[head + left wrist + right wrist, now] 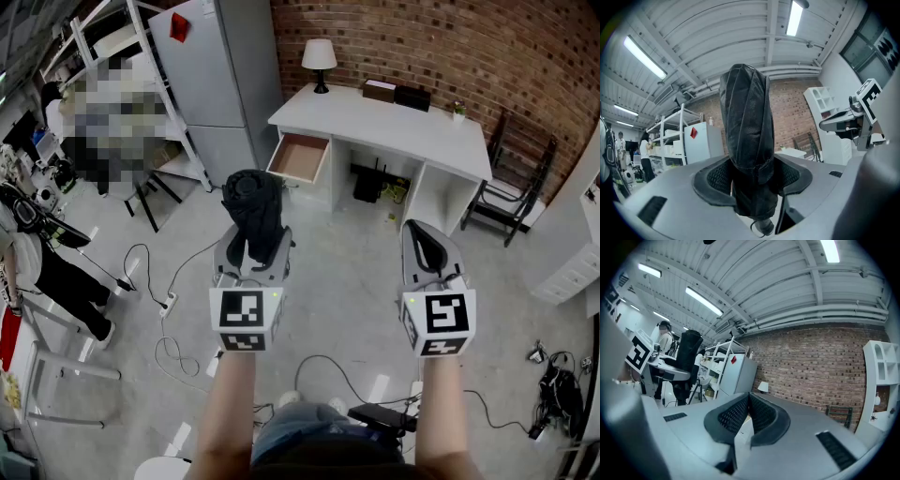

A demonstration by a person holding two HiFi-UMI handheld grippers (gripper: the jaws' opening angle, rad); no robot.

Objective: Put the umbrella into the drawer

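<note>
A folded black umbrella (pixel 253 214) stands upright between the jaws of my left gripper (pixel 253 246), which is shut on it. In the left gripper view the umbrella (pixel 747 140) fills the middle, its handle end hanging below the pads (pixel 717 177). My right gripper (pixel 431 246) is held level beside it with its pads (pixel 761 413) pressed together and nothing between them. The drawer (pixel 300 157) is pulled out at the left of the white desk (pixel 394 122), ahead of both grippers, and looks empty.
A lamp (pixel 320 60) and dark boxes (pixel 396 93) sit on the desk. A grey fridge (pixel 217 75) and a white shelf rack (pixel 141 56) stand left of it. Cables (pixel 159 300) lie on the floor, a folding chair (pixel 511 187) stands on the right, and a person (pixel 56 272) is on the left.
</note>
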